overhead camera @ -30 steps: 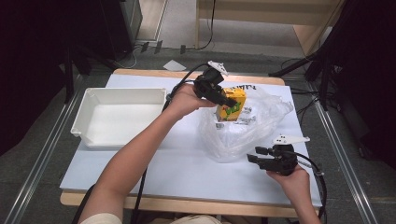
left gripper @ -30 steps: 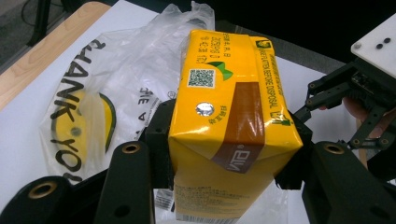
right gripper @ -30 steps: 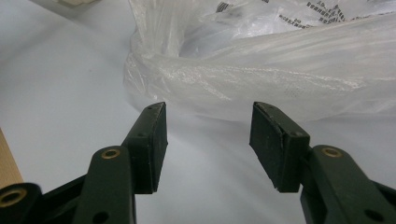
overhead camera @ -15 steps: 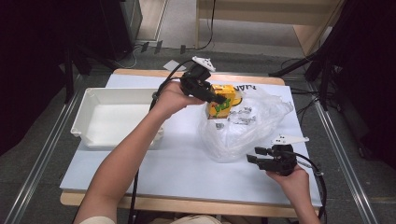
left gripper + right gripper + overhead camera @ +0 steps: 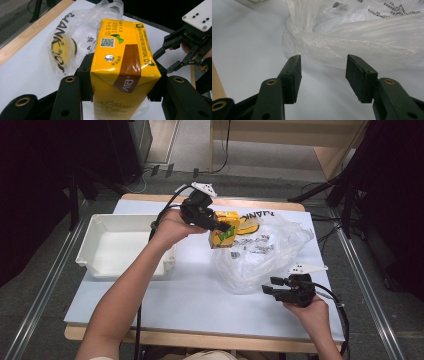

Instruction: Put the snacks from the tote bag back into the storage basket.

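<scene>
Between the left gripper's (image 5: 216, 226) pads sits a yellow drink carton (image 5: 122, 72), squeezed by its flat sides; it looks stiff, a bit heavy.

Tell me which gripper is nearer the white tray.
Left. The left gripper, shut on the yellow carton, hangs just right of the white tray; the right gripper sits open beyond the plastic bag.

The left hand-held gripper (image 5: 122, 85) clamps a yellow cardboard drink carton with a brown stripe (image 5: 122, 70) between its 2 black jaws, the carton's silver-sealed top facing the camera. Behind it, a crumpled clear plastic bag with black lettering (image 5: 75, 37) lies on the white surface (image 5: 27, 72). The right hand-held gripper (image 5: 172, 55) shows farther off, jaws parted.
</scene>
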Motion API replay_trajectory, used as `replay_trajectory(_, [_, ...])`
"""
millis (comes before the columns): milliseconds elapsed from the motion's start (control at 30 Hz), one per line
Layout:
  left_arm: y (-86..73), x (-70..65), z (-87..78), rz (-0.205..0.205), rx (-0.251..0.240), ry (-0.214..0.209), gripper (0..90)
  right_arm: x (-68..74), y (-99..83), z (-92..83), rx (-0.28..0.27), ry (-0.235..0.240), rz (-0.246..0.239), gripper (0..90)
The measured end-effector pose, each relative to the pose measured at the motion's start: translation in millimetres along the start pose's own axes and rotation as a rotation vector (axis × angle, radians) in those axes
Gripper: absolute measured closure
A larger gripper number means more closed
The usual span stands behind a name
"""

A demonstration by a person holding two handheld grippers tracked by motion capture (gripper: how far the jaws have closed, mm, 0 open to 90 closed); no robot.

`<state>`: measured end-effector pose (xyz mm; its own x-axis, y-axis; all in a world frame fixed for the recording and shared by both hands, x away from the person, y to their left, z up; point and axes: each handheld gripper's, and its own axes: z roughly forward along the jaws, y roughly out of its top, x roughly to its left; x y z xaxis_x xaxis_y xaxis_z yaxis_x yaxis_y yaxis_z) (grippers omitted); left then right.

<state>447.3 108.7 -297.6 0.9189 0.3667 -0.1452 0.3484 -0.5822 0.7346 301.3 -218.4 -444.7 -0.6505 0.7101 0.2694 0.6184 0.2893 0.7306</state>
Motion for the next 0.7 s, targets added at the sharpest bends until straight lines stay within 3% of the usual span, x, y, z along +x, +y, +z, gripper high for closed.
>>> replay_trajectory(133, [-7.3, 4.1, -6.6, -0.03, -0.009, 0.006, 52.3, 0.0, 0.2, -0.1, -0.002, 0.003, -0.002, 47.5])
replay_trajectory(267, [-12.8, 6.1, -13.1, -0.032, -0.001, 0.031, 52.3, 0.6, -0.5, 1.2, 0.004, 0.0, -0.01, 47.6])
replay_trajectory(700, [-31.9, 8.4, -28.9, -0.069, -0.041, 0.045, 52.2, 1.0, -0.1, 4.6, 0.009, 0.008, -0.013, 47.8])
